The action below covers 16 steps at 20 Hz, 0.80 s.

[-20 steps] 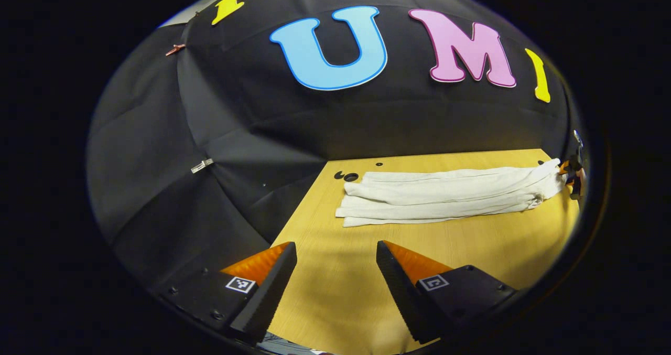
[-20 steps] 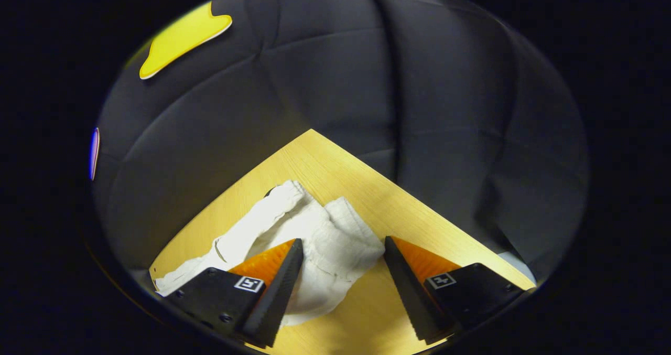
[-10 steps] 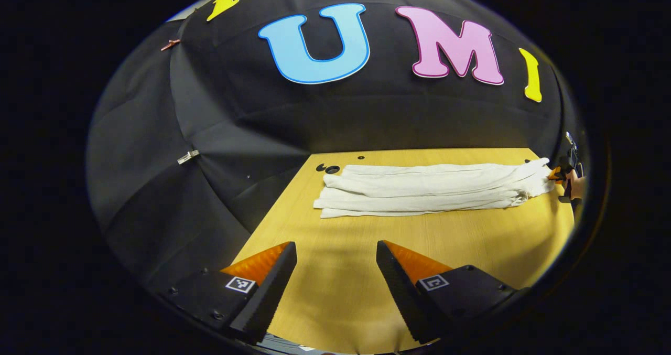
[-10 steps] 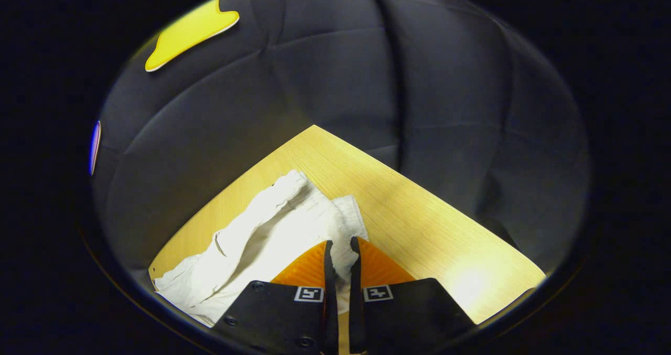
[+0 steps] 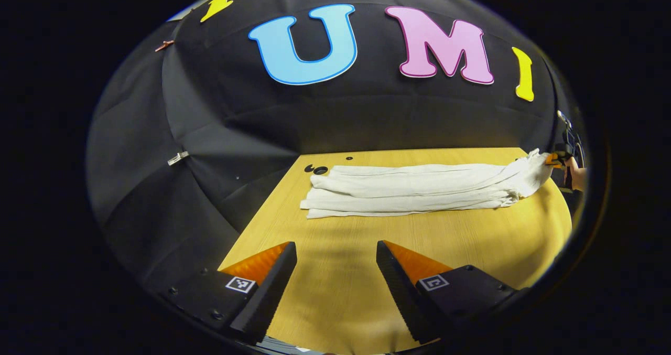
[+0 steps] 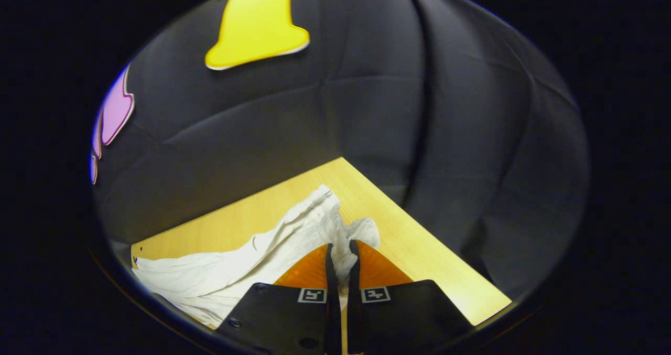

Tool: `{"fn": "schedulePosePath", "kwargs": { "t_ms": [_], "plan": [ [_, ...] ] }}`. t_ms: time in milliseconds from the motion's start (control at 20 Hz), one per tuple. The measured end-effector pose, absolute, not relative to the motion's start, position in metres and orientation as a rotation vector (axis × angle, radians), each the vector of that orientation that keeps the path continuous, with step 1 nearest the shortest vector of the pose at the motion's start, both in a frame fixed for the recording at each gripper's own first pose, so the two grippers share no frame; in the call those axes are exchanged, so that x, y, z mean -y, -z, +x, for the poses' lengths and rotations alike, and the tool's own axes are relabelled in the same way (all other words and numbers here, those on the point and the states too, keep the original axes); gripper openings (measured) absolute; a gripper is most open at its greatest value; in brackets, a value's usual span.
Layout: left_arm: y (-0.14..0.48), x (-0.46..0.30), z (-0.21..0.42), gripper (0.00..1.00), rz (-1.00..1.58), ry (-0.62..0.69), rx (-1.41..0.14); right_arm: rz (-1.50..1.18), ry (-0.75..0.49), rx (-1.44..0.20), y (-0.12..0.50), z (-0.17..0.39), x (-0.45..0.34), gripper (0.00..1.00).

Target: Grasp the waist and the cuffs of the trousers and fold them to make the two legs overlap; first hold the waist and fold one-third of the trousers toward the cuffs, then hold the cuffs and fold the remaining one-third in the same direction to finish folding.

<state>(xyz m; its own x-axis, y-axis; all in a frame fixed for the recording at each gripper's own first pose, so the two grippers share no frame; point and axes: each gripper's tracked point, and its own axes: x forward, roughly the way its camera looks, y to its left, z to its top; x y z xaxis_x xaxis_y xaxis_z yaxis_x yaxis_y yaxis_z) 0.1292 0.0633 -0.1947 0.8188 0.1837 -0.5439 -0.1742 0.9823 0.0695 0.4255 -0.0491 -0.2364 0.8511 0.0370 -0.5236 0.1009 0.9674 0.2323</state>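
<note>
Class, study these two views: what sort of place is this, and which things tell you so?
Probably a staged recording booth, not a home: black cloth wall drapes around a bare wooden table, and white trousers lie on it, one end pinched in the right tool.

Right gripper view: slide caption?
Right hand-held gripper shut on one end of white trousers on the wooden table.

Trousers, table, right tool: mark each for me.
trousers (image 5: pixel 409 190), left gripper view, middle of the folded legs.
table (image 5: pixel 335 292), left gripper view, bare wood near the camera.
right tool (image 6: pixel 342 253), right gripper view, between its fingertips, shut on the trousers' end.
</note>
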Motion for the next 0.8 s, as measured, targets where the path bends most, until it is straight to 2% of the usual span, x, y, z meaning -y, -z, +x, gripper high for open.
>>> {"fn": "schedulePosePath", "kwargs": {
  "t_ms": [200, 400, 800],
  "plan": [
    [0.191, -0.070, 0.125, 0.98, 0.013, -0.175, -0.564, 0.144, -0.065, -0.477, 0.177, 0.416, 0.008, 0.09],
    [0.194, -0.085, 0.117, 0.98, -0.018, -0.171, -0.561, 0.116, -0.141, -0.413, 0.126, 0.376, -0.004, 0.08],
    [0.223, -0.111, 0.098, 0.98, -0.122, -0.193, -0.581, 0.253, -0.301, -0.318, 0.105, 0.353, 0.029, 0.08]
  ]
}}
